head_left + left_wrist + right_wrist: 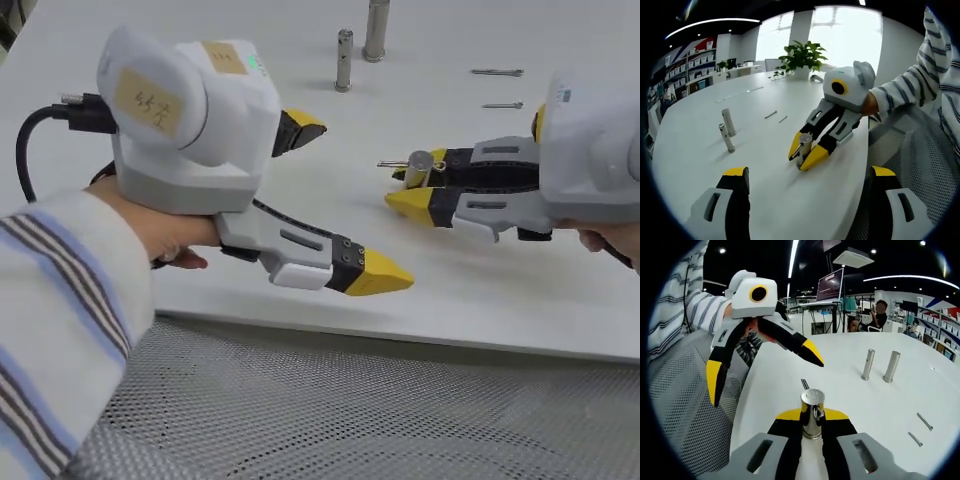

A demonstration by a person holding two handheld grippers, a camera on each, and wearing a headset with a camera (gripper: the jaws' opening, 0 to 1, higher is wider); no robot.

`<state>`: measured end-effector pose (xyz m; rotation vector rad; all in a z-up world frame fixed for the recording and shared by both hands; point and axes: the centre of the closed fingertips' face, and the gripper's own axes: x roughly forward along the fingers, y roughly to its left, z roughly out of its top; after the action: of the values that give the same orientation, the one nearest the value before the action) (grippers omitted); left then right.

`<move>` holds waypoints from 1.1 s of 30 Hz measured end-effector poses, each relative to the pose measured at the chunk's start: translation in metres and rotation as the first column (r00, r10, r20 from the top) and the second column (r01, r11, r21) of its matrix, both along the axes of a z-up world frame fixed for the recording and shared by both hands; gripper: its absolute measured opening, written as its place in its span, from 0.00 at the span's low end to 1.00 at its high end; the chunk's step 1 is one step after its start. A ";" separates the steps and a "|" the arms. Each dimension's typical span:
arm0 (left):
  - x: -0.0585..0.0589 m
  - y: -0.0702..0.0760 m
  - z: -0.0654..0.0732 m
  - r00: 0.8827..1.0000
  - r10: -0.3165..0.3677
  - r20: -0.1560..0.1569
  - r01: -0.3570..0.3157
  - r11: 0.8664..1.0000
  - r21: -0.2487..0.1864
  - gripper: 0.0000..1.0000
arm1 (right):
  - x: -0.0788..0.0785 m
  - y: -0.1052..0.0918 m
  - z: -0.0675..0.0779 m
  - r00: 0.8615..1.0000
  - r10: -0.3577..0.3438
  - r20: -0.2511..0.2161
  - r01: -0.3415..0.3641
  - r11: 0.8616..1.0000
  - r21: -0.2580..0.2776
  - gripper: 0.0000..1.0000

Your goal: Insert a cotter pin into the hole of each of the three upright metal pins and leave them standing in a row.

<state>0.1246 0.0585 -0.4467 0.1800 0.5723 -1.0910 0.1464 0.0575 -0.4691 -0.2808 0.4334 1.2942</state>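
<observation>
**benchrat:** Closest in is the left gripper (362, 200). Its yellow-tipped fingers (380, 272) are spread wide with nothing between them, held over the near part of the white worktop (300, 310). Just past it, the right gripper (398, 188) is clamped on a short silver metal pin (418, 165). That one stands upright, with a thin wire cotter pin (390, 164) through its head, poking out toward the left gripper. So what bites me from here?

**pinhead42:** The let-go, imo. That pin has a small foot, so if one finger drags as the right gripper opens, it'll tip over. I can't tell how far the cotter pin is pushed through. If it's only loosely in, a bump from that wide-open left finger could shove it back out.

Further back, two spare cotter pins (497, 72) lie flat off to the right. Roughly level with them a slim steel pin (344, 60) and a thicker steel pin (376, 30) stand close together, and I can't see a cotter pin in either. The held pin is well apart from that pair. To make the row it probably has to be moved in beside them, and a careless move there could knock either one down.
</observation>
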 end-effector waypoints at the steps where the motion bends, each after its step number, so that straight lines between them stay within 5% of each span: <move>1: 0.000 0.001 0.000 1.000 0.003 0.000 -0.003 1.000 0.000 0.99 | 0.002 0.003 0.002 1.000 -0.001 0.003 0.001 1.000 0.009 0.08; 13: 0.011 0.020 0.010 0.997 0.078 0.019 -0.078 0.997 -0.005 0.99 | 0.044 0.034 0.009 0.998 0.000 0.055 -0.001 1.000 0.014 0.09; 18: 0.018 0.032 0.016 0.991 0.097 0.088 -0.099 0.995 0.024 0.93 | 0.051 0.048 0.003 0.999 0.008 0.051 -0.009 1.000 0.008 0.09; 33: 0.028 0.053 0.023 0.979 0.188 0.083 -0.190 0.981 0.022 0.96 | 0.055 0.077 -0.004 0.998 0.018 0.060 -0.019 1.000 0.016 0.09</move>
<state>0.1523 0.1119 -0.4239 0.1905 0.5224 -0.8871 0.2015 0.1348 -0.4728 -0.3088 0.3700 1.3036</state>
